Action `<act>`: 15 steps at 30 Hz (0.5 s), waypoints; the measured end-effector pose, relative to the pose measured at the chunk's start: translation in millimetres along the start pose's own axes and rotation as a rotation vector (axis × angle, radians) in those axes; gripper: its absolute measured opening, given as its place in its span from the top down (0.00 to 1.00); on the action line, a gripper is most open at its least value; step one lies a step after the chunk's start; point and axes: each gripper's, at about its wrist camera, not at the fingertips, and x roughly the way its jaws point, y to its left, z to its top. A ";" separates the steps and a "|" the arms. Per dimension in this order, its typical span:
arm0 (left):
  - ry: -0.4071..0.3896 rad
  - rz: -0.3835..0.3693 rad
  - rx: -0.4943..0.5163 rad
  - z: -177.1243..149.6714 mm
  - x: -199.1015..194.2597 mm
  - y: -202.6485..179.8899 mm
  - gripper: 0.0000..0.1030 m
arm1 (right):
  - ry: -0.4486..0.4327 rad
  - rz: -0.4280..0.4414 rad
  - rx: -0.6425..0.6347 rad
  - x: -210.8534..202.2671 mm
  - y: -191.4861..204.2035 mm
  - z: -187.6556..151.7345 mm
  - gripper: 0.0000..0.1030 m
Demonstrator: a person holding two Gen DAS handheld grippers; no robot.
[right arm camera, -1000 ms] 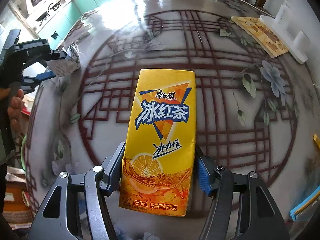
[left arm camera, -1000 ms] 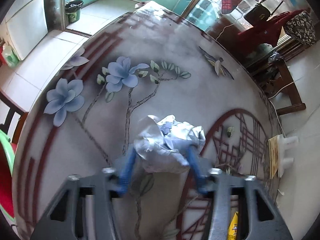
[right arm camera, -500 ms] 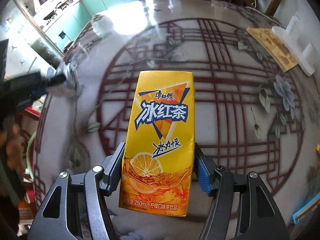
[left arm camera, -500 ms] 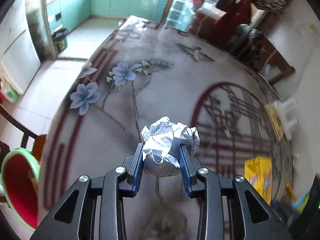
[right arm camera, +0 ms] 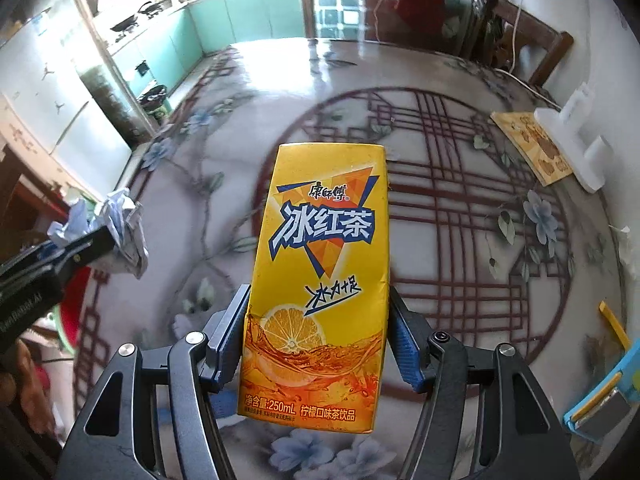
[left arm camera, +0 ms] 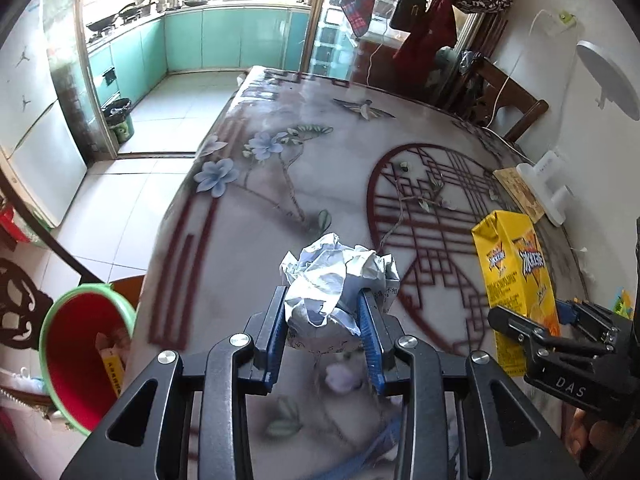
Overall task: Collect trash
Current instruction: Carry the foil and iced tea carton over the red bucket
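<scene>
My left gripper [left arm camera: 324, 320] is shut on a crumpled ball of white paper [left arm camera: 336, 284] and holds it above the patterned table [left arm camera: 280, 152]. My right gripper [right arm camera: 318, 344] is shut on a yellow iced-tea carton [right arm camera: 320, 280], held upright above the table. The carton also shows at the right of the left wrist view [left arm camera: 516, 280], and the paper ball at the left of the right wrist view [right arm camera: 120, 232]. A red bin with a green rim [left arm camera: 80, 352] stands on the floor beside the table, to the left of my left gripper.
A white foam block [right arm camera: 576, 136] and a yellow card [right arm camera: 532, 148] lie at the table's far right. A blue object [right arm camera: 600, 404] lies at the near right edge. A wooden chair [left arm camera: 516, 108] stands beyond the table. A dark bin [left arm camera: 118, 120] stands on the kitchen floor.
My left gripper closed on the paper ball, lifted it off the table and drew back toward the near edge; the red bin came into view. My right gripper keeps the carton and rose slightly.
</scene>
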 end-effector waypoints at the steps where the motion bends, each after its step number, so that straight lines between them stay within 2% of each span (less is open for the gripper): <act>1: -0.003 0.001 -0.002 -3.9 -5.0 3.8 0.69 | -0.003 0.000 -0.007 -2.9 5.2 -1.5 0.40; 15: -0.045 0.042 -0.059 -31.6 -55.0 66.9 0.69 | -0.025 0.016 -0.079 -18.0 69.1 -14.4 0.40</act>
